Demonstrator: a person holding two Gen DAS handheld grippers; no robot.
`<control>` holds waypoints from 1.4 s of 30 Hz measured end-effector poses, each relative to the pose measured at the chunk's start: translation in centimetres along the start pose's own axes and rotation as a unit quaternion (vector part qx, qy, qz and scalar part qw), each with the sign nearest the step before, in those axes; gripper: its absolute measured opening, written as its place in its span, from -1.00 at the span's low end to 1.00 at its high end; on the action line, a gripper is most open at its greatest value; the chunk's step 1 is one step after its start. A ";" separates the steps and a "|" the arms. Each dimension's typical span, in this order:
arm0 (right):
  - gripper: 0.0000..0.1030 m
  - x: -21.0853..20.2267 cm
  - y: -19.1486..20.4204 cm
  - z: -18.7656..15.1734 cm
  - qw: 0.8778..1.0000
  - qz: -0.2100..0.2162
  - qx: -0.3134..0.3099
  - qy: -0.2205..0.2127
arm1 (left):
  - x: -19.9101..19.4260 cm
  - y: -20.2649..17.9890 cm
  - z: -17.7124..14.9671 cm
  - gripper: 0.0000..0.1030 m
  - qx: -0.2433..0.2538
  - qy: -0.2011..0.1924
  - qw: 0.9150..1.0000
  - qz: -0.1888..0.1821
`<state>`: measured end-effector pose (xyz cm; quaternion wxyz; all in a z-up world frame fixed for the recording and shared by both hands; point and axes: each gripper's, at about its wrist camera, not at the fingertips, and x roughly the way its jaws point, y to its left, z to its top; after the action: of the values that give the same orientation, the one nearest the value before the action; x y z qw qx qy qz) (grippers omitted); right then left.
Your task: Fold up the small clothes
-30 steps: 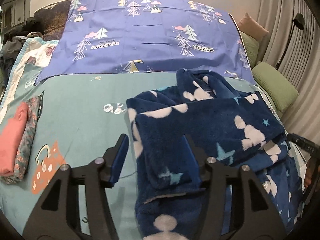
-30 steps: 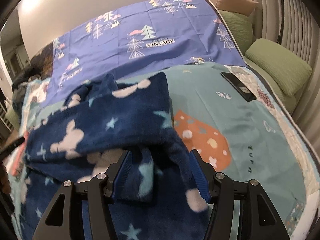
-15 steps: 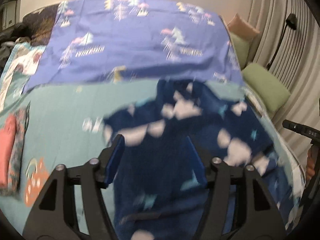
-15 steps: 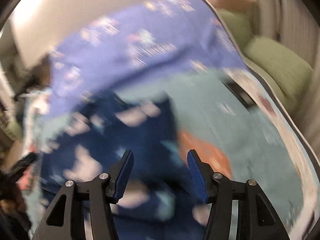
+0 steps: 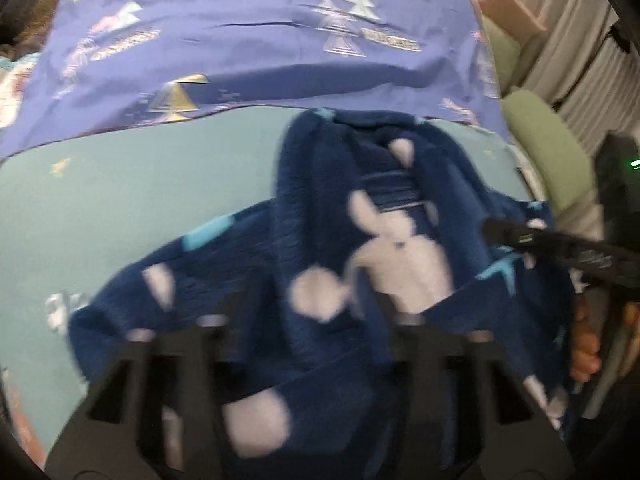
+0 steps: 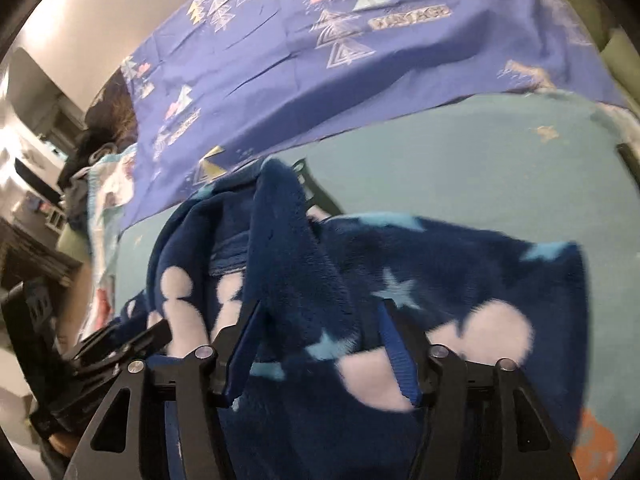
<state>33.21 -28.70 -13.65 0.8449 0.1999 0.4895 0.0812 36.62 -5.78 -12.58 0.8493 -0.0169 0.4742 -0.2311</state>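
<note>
A navy fleece garment (image 5: 328,264) with white and light-blue shapes lies bunched on the teal bedspread (image 5: 140,184). In the left wrist view my left gripper (image 5: 312,320) stands open with the fleece heaped between and over its fingers; the view is blurred. In the right wrist view the same garment (image 6: 340,272) is draped between the blue pads (image 6: 394,344) of my right gripper (image 6: 316,344), which is open. The other gripper shows at the edge of each view (image 5: 560,244), (image 6: 120,344).
A purple sheet with tree prints (image 5: 248,36) covers the far half of the bed. Green cushions (image 5: 548,140) lie along the right side by the curtains. Clothes are piled at the far left (image 6: 92,160).
Both grippers have moved forward and low over the garment. The fleece, flat and folded a second ago, now stands bunched up between the fingers. The pink folded pile has left the view.
</note>
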 end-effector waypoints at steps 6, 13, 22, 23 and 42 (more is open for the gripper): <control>-0.88 -0.3 -2.7 -0.9 0.997 -0.068 0.028 -0.026 | -0.9 -0.6 -0.9 -0.77 0.029 -0.048 0.997 0.044; -0.66 -5.5 -2.0 -3.1 0.997 -0.042 0.025 -0.061 | -3.3 -1.2 -1.8 -0.68 0.028 -0.056 0.995 0.076; -0.49 -16.8 -0.4 -19.1 0.997 0.009 -0.013 -0.079 | -16.7 -4.4 -11.4 -0.07 0.079 -0.125 0.989 0.023; -0.49 -17.4 -0.1 -21.1 0.997 0.017 -0.017 -0.074 | -17.5 -5.0 -12.9 -0.07 0.084 -0.122 0.989 0.014; -0.49 -25.0 4.3 -43.6 0.992 0.037 -0.078 -0.091 | -22.8 -17.0 -36.6 0.34 0.234 -0.034 0.968 -0.078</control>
<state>-16.65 -21.87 -11.22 0.8953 0.1582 0.3951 0.1318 -9.64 -4.66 -10.34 0.8245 0.1378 0.3749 -0.4009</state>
